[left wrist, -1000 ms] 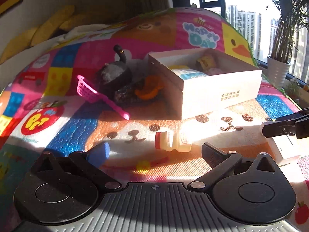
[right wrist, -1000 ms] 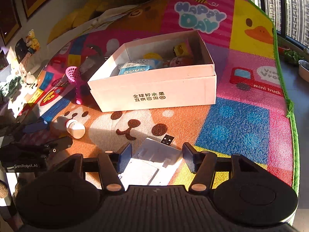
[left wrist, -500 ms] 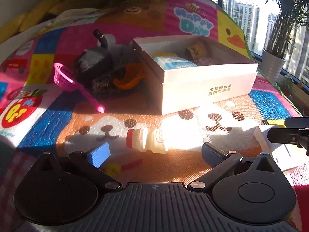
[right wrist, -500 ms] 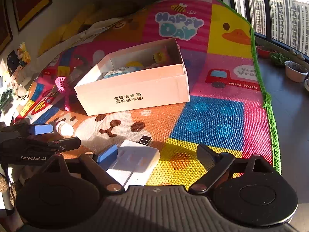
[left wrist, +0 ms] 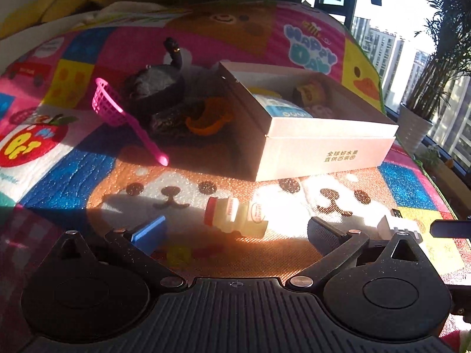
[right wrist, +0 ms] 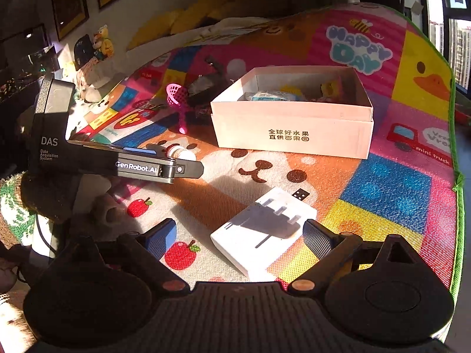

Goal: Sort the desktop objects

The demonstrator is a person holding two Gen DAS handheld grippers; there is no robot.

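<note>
Right tongs (right wrist: 238,236): spread wide, nothing between the pads, low over a colourful play mat (right wrist: 382,188).
White flat adapter (right wrist: 265,232): lies on the mat between the open fingers, touching neither clearly.
Small black chip (right wrist: 300,194): just beside the adapter's far corner.
White cardboard box (right wrist: 294,138): open, printed characters on its front, several items inside.
Pink scoop (right wrist: 178,103): left of the box.
Small bottle (right wrist: 179,152): on its side, near the left tongs (right wrist: 164,163), which reach in from the left.
</note>
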